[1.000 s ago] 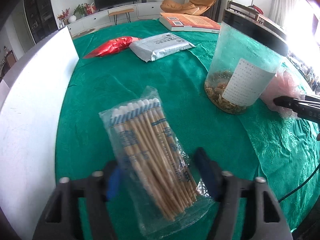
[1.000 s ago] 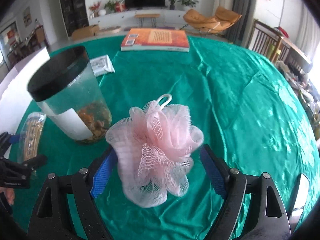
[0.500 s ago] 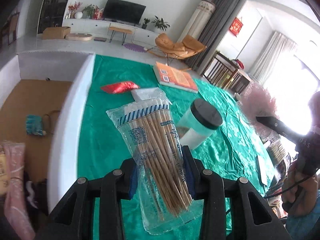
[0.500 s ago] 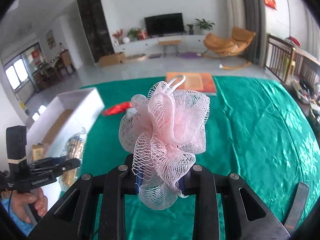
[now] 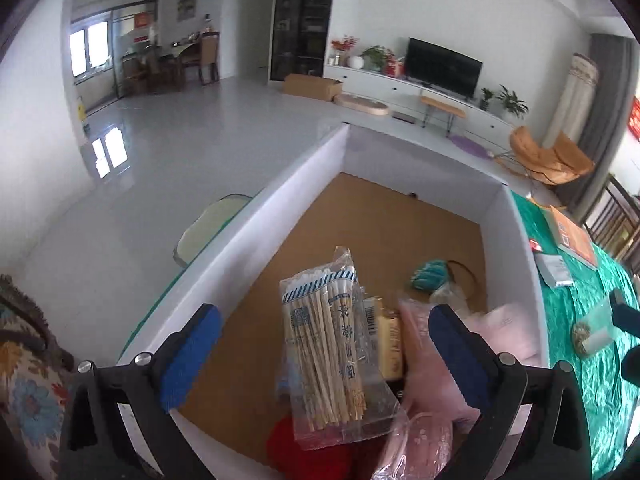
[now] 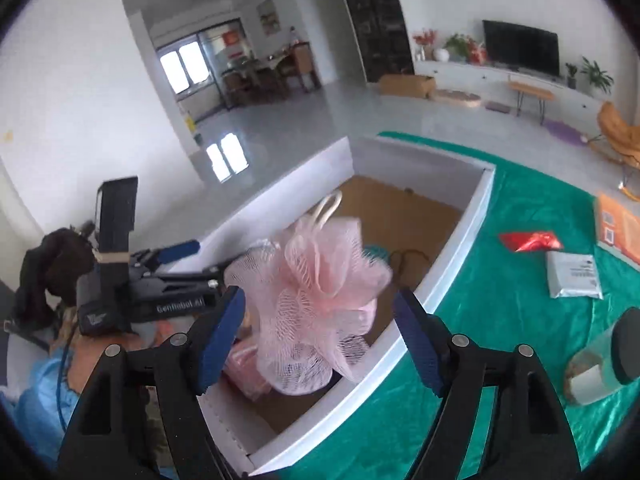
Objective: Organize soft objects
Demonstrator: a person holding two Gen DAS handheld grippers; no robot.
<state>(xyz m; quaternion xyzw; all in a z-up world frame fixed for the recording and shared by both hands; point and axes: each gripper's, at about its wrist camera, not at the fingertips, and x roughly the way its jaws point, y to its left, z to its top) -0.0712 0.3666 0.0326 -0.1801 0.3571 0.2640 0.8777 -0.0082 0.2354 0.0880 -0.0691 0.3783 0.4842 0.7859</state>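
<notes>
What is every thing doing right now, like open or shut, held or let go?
left gripper: open, fingers apart, above the box.
right gripper: open, fingers apart.
bag of cotton swabs: sealed, not gripped, over the box.
pink bath puff: not gripped, blurred, over the box.
white box: open on top, things inside.
jar: black lid on, lying on the green cloth.
</notes>
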